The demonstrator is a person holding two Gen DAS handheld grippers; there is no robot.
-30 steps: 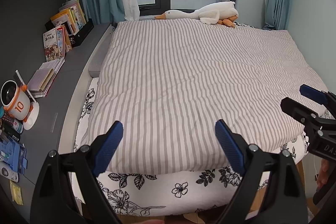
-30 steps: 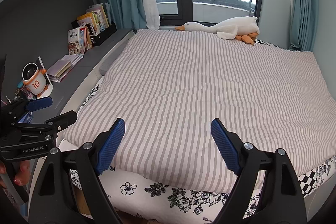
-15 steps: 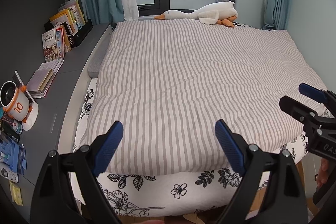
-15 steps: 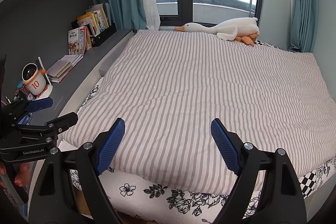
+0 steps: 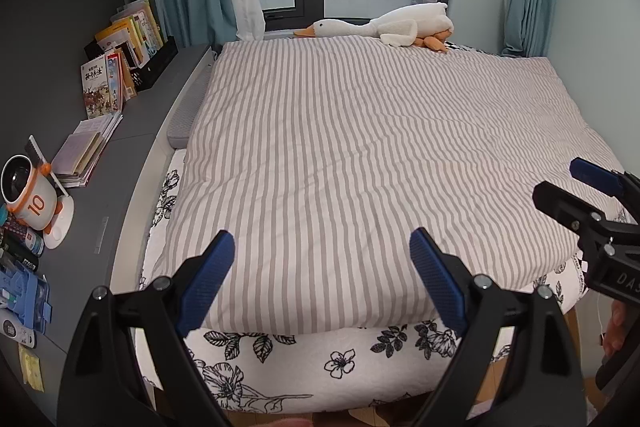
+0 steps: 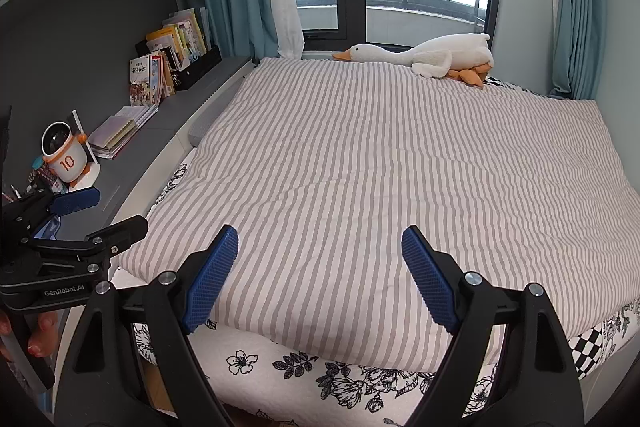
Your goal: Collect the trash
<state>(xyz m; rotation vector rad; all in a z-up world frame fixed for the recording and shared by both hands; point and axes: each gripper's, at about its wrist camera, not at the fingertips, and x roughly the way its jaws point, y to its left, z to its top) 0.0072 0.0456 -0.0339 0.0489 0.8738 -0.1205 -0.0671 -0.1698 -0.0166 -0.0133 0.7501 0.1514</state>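
Note:
I see no clear trash item in either view. My left gripper is open and empty, held above the foot of a bed with a grey-and-white striped duvet. My right gripper is open and empty too, beside it over the same bed end. Each gripper shows in the other's view: the right one at the right edge, the left one at the left edge. A small yellow scrap lies on the grey ledge at the lower left.
A grey side ledge along the bed's left holds books, a white-and-orange robot toy and small blue items. A plush goose lies at the bed's far end under the window. A floral sheet hangs at the foot.
Both views have shifted very slightly; the grippers stay open and hold about the same place over the bed's foot.

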